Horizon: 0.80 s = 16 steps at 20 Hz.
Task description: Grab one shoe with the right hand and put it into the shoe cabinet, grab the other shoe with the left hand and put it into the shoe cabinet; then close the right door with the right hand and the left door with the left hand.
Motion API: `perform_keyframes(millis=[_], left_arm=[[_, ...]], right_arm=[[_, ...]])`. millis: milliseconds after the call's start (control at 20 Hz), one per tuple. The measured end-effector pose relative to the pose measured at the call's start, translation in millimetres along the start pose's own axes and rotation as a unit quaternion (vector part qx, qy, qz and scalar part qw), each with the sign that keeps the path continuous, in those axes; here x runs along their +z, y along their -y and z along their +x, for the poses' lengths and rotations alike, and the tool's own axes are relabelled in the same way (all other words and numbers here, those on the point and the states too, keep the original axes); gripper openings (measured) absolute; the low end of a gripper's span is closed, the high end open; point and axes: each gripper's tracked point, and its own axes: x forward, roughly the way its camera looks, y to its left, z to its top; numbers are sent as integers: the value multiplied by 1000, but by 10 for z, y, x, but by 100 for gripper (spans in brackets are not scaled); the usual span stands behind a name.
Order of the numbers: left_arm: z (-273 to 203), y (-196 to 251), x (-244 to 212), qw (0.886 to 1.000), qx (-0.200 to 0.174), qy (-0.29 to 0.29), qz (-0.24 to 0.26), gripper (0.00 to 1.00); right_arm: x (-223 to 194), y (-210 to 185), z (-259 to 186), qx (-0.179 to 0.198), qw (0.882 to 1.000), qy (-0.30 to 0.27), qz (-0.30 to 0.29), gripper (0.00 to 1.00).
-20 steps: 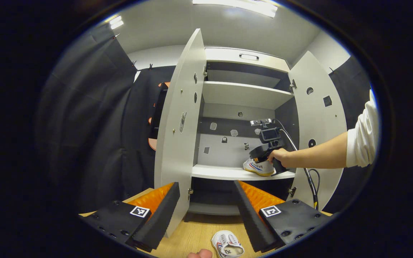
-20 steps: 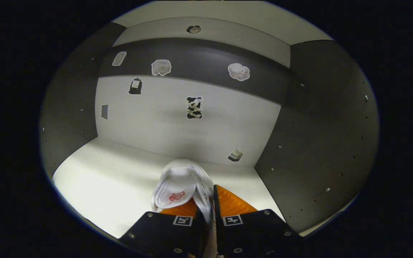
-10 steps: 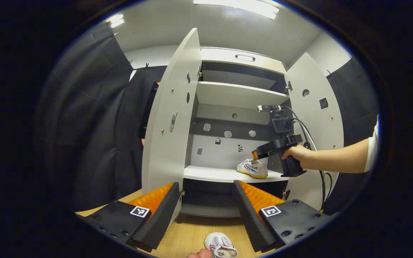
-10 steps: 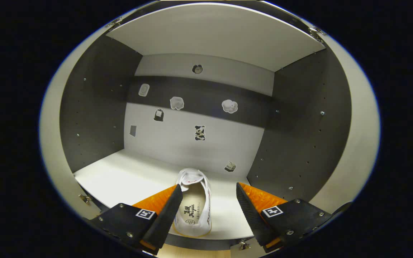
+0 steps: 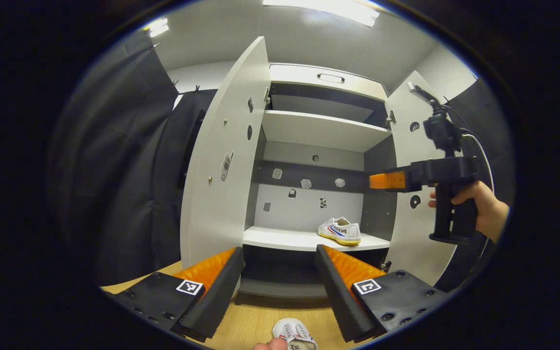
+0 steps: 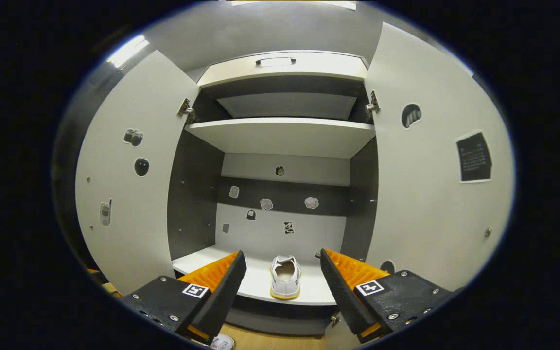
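One white shoe [image 5: 340, 230] [image 6: 285, 277] rests on the right part of the shoe cabinet's middle shelf [image 5: 280, 238] [image 6: 309, 291]. The other white shoe [image 5: 294, 335] [image 6: 222, 342] lies on the wooden floor in front of the cabinet, low between my left gripper's fingers. My left gripper [image 5: 276, 284] hangs open above it with nothing between its fingers. In the left gripper view my right gripper [image 5: 382, 180], held by a hand, is out in front of the right door. It is open [image 6: 280, 284] and holds nothing. Both cabinet doors, the left door [image 5: 221, 155] [image 6: 129, 175] and the right door [image 5: 418, 204] [image 6: 430, 160], stand wide open.
Inside the cabinet an upper shelf [image 5: 319, 129] sits above the middle one, and a dark lower compartment [image 5: 280, 272] lies beneath. Stickers dot the back panel and the doors. Black cloth walls [image 5: 114, 160] close in the left side. A fingertip [image 5: 270, 345] shows at the bottom edge.
My right gripper let go of the shoe on the middle shelf, opened, and drew back out of the cabinet up to the right. The left gripper sank slightly toward the floor shoe.
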Motion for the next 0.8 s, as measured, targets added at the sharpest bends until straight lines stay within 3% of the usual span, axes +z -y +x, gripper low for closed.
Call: perform_keyframes(millis=[300,400,500,550,800], left_arm=[[72,-72,-216,999,20,-33,8,97],[126,-54,-246,999,15,-38,11,94],[149,0,-536,997,1,-75,11,99],[116,55,-777,994,-12,-106,8,96],[-224,117,-2201,955,-63,-291,16,97]], right_arm=[[-322,-9,-965,-27,998,52,39,94],[-350,131,-1149,-41,997,69,22,94],[-529,257,-1313,-54,997,53,5,94],[-635,290,-1389,-58,997,42,5,94],[-1000,520,-1619,-85,996,3,26,94]])
